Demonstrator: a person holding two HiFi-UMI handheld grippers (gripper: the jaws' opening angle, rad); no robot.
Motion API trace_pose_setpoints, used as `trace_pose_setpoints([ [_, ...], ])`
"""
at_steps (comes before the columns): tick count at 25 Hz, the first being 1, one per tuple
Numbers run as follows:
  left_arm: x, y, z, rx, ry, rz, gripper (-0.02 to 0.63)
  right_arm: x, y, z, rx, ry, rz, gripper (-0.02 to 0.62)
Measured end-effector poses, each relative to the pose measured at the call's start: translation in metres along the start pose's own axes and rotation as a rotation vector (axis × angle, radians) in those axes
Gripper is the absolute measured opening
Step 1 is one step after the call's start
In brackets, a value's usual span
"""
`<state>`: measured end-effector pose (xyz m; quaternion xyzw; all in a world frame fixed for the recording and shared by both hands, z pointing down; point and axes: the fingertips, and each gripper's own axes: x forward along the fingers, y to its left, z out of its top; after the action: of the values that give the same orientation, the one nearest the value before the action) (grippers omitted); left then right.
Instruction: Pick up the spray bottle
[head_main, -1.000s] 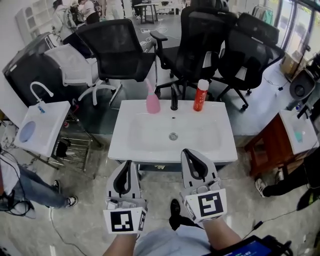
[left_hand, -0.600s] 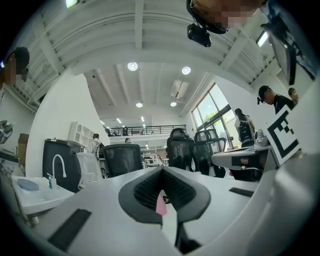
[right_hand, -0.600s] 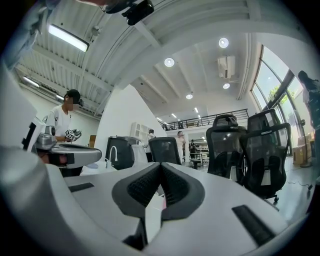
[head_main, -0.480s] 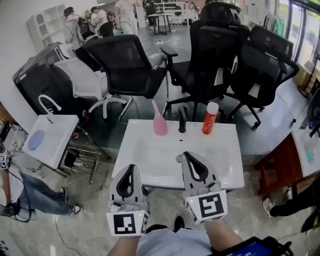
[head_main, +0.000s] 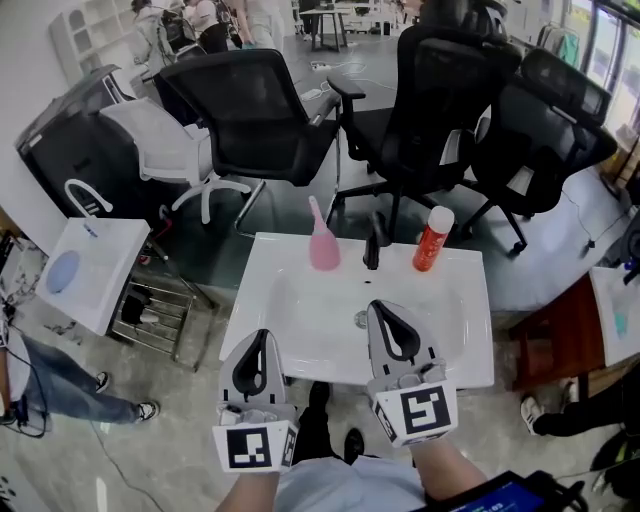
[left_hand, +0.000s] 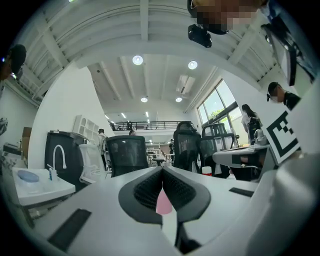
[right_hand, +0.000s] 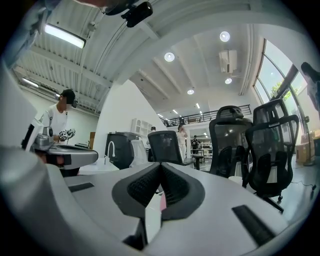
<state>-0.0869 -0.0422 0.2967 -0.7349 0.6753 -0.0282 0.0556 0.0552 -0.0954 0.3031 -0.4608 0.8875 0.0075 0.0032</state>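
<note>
The pink spray bottle (head_main: 322, 243) stands upright on the back rim of a white sink basin (head_main: 460, 340), left of the black faucet (head_main: 375, 243). My left gripper (head_main: 260, 334) is shut and empty, just short of the basin's front left edge. The right gripper (head_main: 380, 306), also shut and empty, reaches over the basin's front part. Both point level towards the bottle and are well apart from it. In the left gripper view (left_hand: 161, 170) a patch of the pink bottle (left_hand: 163, 202) shows below the closed tips. A pink sliver of the bottle (right_hand: 162, 201) shows in the right gripper view (right_hand: 160, 165).
A red can with a white cap (head_main: 432, 240) stands right of the faucet. Black office chairs (head_main: 250, 110) crowd behind the sink. A smaller white basin unit (head_main: 85, 270) is at the left, a wooden cabinet (head_main: 560, 335) at the right, and a person's legs (head_main: 60, 385) at the far left.
Both grippers have advanced towards the sink. The basin and bottle now sit lower and closer in the head view, and the right gripper's tips have come over the basin's front.
</note>
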Motion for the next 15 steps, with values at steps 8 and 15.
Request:
trace_pose_setpoints([
  [8, 0.075, 0.032, -0.019, -0.022, 0.009, -0.042, 0.015, 0.077, -0.015, -0.013, -0.017, 0.032, -0.023, 0.015],
  [15, 0.145, 0.053, -0.026, -0.027, 0.014, -0.080, 0.015, 0.139, -0.035, -0.023, -0.007, 0.054, -0.047, 0.015],
])
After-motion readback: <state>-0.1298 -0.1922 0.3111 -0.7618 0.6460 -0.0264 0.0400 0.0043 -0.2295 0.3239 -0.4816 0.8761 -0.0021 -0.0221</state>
